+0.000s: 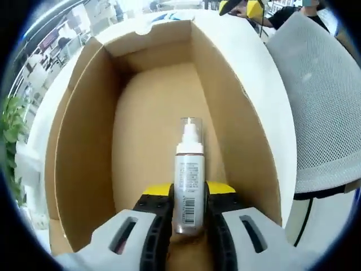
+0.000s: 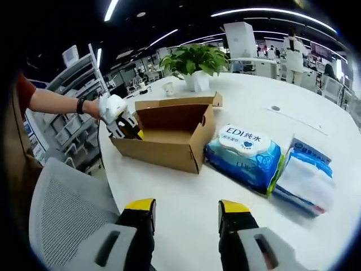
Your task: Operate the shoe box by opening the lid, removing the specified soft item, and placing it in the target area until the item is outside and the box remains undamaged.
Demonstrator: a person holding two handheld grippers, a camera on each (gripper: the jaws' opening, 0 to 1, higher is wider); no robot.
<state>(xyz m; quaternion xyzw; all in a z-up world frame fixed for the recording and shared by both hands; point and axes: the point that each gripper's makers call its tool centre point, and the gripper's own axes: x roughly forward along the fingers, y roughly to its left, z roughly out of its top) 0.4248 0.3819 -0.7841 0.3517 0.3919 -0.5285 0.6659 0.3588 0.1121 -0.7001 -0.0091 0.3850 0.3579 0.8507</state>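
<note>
Left gripper (image 1: 190,217) is down inside the open shoe box (image 1: 84,152), fingers (image 1: 155,226) closed snug on a spray bottle (image 1: 189,180), which lies on the cardboard floor with its clear cap pointing away from me. From the right gripper view I see the box (image 2: 169,141) sitting on the white desk (image 2: 186,192), flap up, with the left gripper (image 2: 127,129) reaching in at its end. My right gripper (image 2: 186,217) hangs over the desk, fingers wide apart, holding nothing. Blue wet wipes pack (image 2: 245,155) just beside the box, a second pack (image 2: 307,178) beyond, potted plant (image 2: 194,62) behind.
</note>
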